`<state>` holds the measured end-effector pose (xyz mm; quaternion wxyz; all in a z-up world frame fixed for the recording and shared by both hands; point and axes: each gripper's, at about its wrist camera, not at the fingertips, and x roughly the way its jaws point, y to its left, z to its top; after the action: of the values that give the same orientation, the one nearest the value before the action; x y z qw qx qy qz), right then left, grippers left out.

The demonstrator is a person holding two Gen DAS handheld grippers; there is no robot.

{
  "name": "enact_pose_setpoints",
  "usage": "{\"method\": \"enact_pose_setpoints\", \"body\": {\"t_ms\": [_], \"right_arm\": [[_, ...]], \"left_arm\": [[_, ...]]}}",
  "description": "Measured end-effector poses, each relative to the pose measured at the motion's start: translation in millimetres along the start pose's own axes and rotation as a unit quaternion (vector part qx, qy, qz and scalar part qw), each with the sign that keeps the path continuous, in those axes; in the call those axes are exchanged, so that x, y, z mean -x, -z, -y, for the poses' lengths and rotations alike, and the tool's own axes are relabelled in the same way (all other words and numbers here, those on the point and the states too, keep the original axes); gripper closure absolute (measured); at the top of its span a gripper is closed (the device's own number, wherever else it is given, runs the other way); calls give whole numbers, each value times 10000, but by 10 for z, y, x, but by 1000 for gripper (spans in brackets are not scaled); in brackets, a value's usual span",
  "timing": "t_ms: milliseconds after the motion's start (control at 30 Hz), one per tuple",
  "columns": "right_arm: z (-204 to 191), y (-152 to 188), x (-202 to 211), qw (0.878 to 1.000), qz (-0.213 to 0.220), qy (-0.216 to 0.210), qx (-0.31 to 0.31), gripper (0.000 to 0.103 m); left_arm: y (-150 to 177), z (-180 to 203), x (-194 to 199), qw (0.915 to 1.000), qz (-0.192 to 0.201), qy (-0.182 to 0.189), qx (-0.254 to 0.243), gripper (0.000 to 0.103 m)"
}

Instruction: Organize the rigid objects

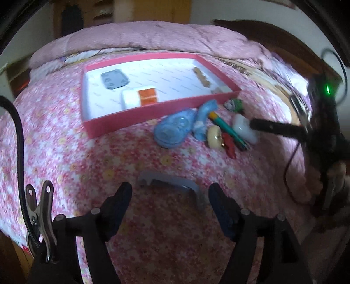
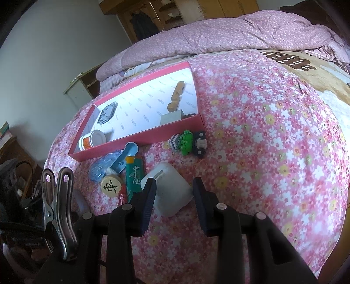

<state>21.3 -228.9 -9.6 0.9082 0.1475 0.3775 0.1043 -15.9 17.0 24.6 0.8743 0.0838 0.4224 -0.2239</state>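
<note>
- Left wrist view: the left gripper (image 1: 170, 196) is spread wide over the floral bedspread (image 1: 65, 157), a grey bracket (image 1: 172, 183) lying between its fingers, well in front of the pink tray (image 1: 153, 111).
- Right wrist view: the right gripper (image 2: 175, 192) is spread, its fingers flanking a white case (image 2: 172, 192) without pinching it, near the pink tray's (image 2: 140, 139) front wall; a green lighter (image 2: 133, 177) lies just left of the case.

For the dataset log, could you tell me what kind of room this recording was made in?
Most likely a bedroom. The work surface is a bed with a pink floral sheet, a folded pink quilt lies at its far end, and a wooden wardrobe stands against the wall behind.
</note>
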Motion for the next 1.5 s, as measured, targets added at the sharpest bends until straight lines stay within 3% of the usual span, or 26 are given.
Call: {"method": "enact_pose_setpoints", "body": {"t_ms": [133, 400, 600, 767, 867, 1000, 1200, 1500], "right_arm": [[-1, 8, 5, 10000, -12, 43, -13, 67], [12, 13, -9, 9999, -58, 139, -61, 67], [-36, 11, -25, 9998, -78, 175, 16, 66], [-45, 14, -14, 9998, -104, 180, 66, 66], [-37, 22, -4, 9998, -94, 183, 67, 66], [-27, 26, -5, 9998, -89, 179, 65, 65], [-63, 51, -14, 9994, -64, 279, 217, 54], [-219, 69, -165, 9958, -124, 393, 816, 49]], "left_arm": [[-16, 67, -68, 9990, -5, -94, -448, 27], [-23, 135, -138, 9936, -98, 64, -1122, 26], [30, 323, -269, 9848, 12, -319, -1708, 24], [-24, 250, -319, 9909, 238, -290, -1289, 22], [-37, 166, -304, 9946, 287, -226, -967, 29], [-27, 94, -238, 9975, 362, -190, -578, 29], [-15, 34, -180, 9989, 425, -168, -145, 29], [-43, -94, -116, 9984, 416, -51, 373, 29]]}}
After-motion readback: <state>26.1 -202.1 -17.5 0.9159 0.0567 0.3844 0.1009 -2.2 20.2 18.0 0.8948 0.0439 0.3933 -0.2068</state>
